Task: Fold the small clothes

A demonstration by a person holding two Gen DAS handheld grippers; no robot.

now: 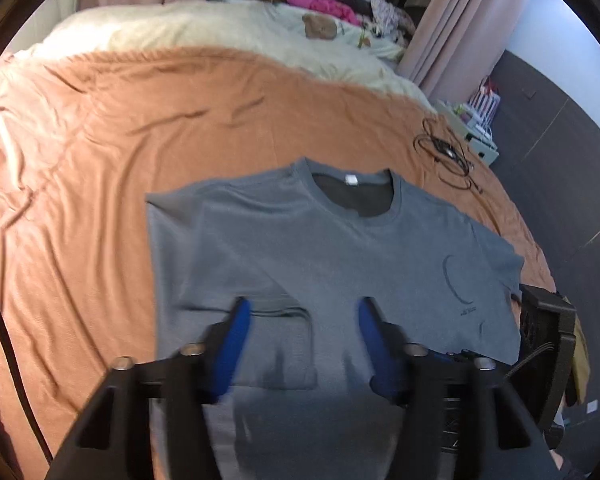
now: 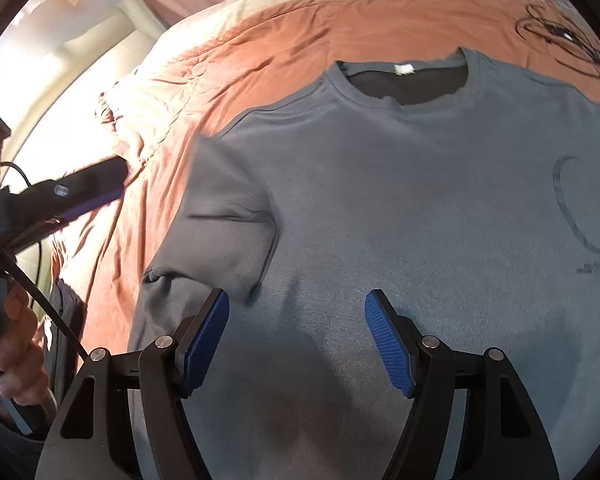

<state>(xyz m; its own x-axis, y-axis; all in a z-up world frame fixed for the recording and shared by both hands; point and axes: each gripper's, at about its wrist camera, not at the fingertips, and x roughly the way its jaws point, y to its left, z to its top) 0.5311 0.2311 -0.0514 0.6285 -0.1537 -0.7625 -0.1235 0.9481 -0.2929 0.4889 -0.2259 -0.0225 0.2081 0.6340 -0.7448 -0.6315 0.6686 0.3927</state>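
A grey T-shirt (image 1: 300, 240) lies face up on the orange sheet (image 1: 100, 140), collar (image 1: 352, 188) away from me. One short sleeve (image 1: 276, 344) is folded inward over the body; it is also in the right wrist view, sleeve (image 2: 228, 224). My left gripper (image 1: 304, 304) hovers open over the shirt's lower chest, nothing between its blue pads (image 1: 236, 336). My right gripper (image 2: 297, 294) is open too, above the shirt (image 2: 420, 200) beside the folded sleeve, its jaws empty. In the right wrist view the left gripper (image 2: 118, 180) appears at the left, held by a hand (image 2: 12, 340).
A tangle of black cable (image 1: 448, 152) lies on the sheet beyond the shirt's right shoulder. A cream duvet (image 1: 220, 28) with soft toys and pink clothes (image 1: 324, 4) covers the far bed. Curtains (image 1: 452, 32) and the bed's edge are to the right.
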